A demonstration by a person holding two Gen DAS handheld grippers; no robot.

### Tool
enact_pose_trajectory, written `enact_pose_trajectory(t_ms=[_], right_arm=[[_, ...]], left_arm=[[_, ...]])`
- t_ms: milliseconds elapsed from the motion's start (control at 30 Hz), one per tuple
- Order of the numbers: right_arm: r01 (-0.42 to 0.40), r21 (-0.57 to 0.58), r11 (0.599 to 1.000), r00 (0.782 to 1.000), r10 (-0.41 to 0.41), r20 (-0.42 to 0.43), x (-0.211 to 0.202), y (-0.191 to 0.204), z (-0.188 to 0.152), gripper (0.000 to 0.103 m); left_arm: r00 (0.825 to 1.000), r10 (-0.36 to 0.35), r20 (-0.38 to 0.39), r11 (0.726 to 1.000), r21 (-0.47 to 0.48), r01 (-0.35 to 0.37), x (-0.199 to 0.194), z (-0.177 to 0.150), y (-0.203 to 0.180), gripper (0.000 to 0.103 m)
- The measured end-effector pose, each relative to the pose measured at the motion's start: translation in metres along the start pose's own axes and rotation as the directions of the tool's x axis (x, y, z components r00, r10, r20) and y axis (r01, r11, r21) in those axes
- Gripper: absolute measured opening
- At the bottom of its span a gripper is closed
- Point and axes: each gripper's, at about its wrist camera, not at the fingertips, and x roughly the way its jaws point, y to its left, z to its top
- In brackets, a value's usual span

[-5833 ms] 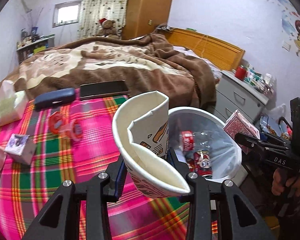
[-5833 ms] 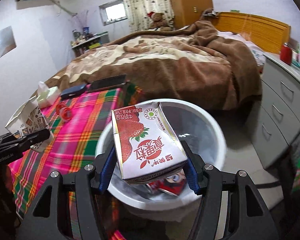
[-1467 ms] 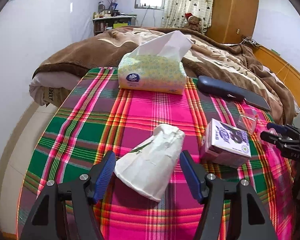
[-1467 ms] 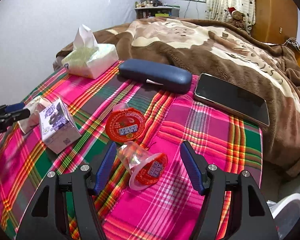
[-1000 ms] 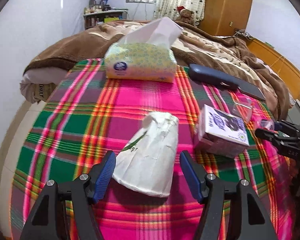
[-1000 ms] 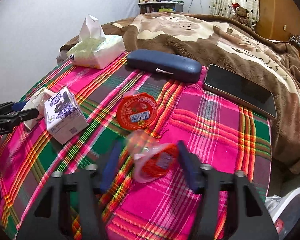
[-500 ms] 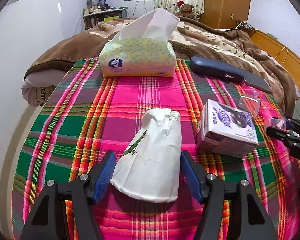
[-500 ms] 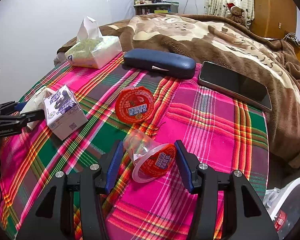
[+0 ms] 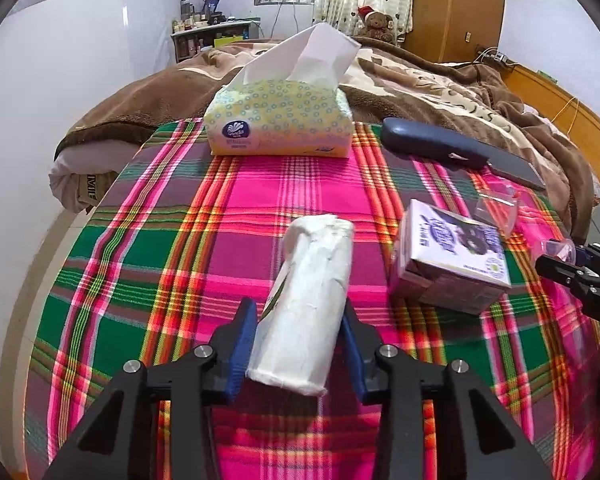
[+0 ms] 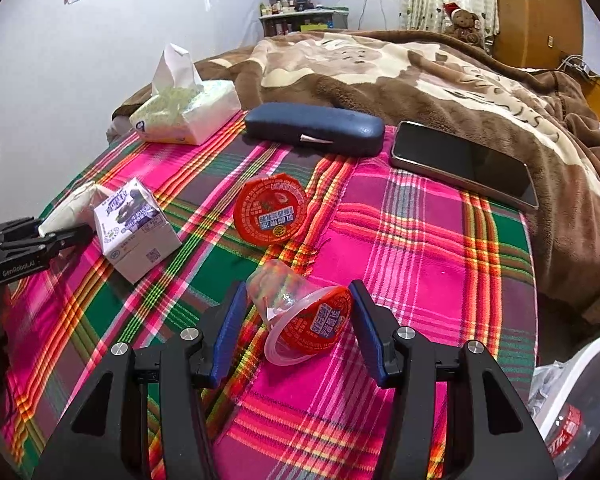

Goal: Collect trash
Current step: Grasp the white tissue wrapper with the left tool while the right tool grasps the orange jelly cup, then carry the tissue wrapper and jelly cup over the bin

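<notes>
At the bottom centre of the left wrist view, the left gripper (image 9: pixel 298 346) has just been closing and now pinches the white paper wad (image 9: pixel 308 304) (lying on the plaid cloth (image 9: pixel 140 264)). Low in the right wrist view, the right gripper (image 10: pixel 298 330) stands spread around the tipped jelly cup (image 10: pixel 300 314), pads not pressing.

1 paper cup (image 9: pixel 308 304), 1 carton (image 10: pixel 134 228), 2 jelly cups (image 10: pixel 300 312), 1 tissue pack (image 9: pixel 280 120), 1 case (image 10: pixel 314 128), 1 phone (image 10: pixel 464 164).
</notes>
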Motion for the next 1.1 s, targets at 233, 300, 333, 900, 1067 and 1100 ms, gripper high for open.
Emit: enact_pose_trajectory(t_ms=[233,300,333,900,1067,1100], right_arm=[[0.001,0.023,1.0,1.0,-0.002,0.028,-0.013,-0.001,-0.006,0.053],[0.001,0.029,1.0,0.999,-0.002,0.039,-0.018,-0.001,-0.008,0.053],[0.0,0.031,1.0,0.999,-0.002,0.043,-0.02,-0.001,-0.009,0.053],[0.022,0.137,0.99,0.991,-0.04,0.126,-0.078,-0.023,-0.037,0.053],[0.038,0.178,0.983,0.986,-0.066,0.151,-0.098,-0.037,-0.049,0.053],[0.043,0.182,0.982,0.986,-0.072,0.154,-0.101,-0.038,-0.052,0.053]], left_arm=[[0.999,-0.014,0.032,1.0,-0.009,0.014,-0.018,-0.007,-0.008,0.034],[0.999,-0.028,0.039,1.0,-0.008,0.028,-0.025,-0.012,-0.012,0.034],[0.999,-0.028,0.042,1.0,-0.009,0.028,-0.027,-0.013,-0.013,0.034],[0.984,-0.146,0.101,0.987,0.079,0.138,-0.091,-0.036,-0.083,0.034],[0.976,-0.189,0.109,0.977,0.117,0.176,-0.102,-0.038,-0.113,0.034],[0.974,-0.198,0.113,0.975,0.125,0.184,-0.105,-0.039,-0.119,0.034]])
